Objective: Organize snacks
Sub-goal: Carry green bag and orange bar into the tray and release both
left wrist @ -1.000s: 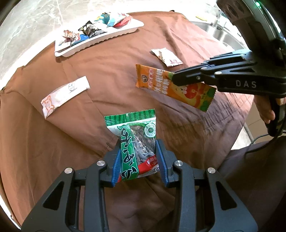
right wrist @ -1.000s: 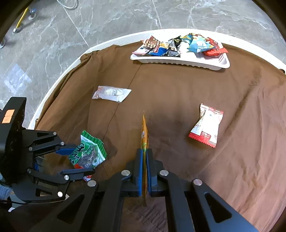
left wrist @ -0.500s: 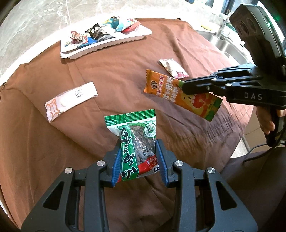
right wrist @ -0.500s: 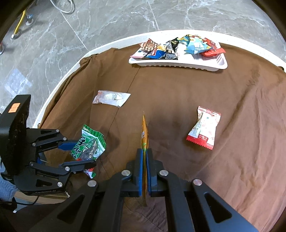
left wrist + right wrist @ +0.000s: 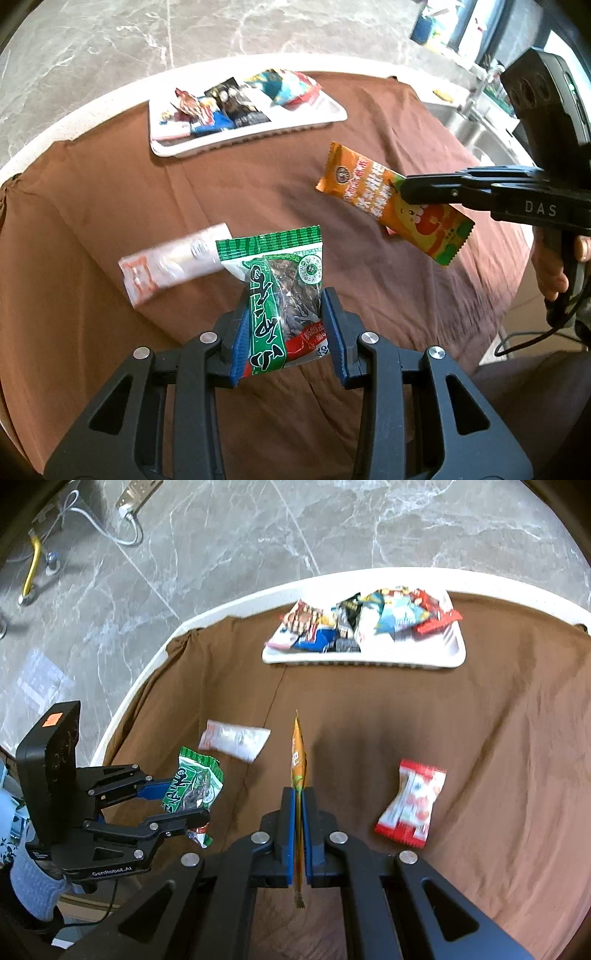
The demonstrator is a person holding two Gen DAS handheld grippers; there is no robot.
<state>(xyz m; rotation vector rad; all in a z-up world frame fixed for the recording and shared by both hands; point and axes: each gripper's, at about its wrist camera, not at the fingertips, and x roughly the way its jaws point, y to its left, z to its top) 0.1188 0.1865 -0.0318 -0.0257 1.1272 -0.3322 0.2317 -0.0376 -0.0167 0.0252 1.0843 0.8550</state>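
Close to us, the left gripper (image 5: 286, 325) is clamped on a green bag of seeds (image 5: 282, 291), and the bag stands up between the blue pads so it will not drop. At about two o'clock from it, the right gripper (image 5: 298, 825) is squeezed tight on a thin orange snack bar (image 5: 391, 201), held by its middle so both ends stick out. Both packets hang in the air above the brown cloth (image 5: 110, 192), probably on their way to the tray. Two loose packets lie on the cloth: a white one (image 5: 234, 740) and a red and white one (image 5: 410, 805). Far off at twelve o'clock sits one white tray (image 5: 364, 657) with a pile of snacks (image 5: 364, 618), too jumbled to count.
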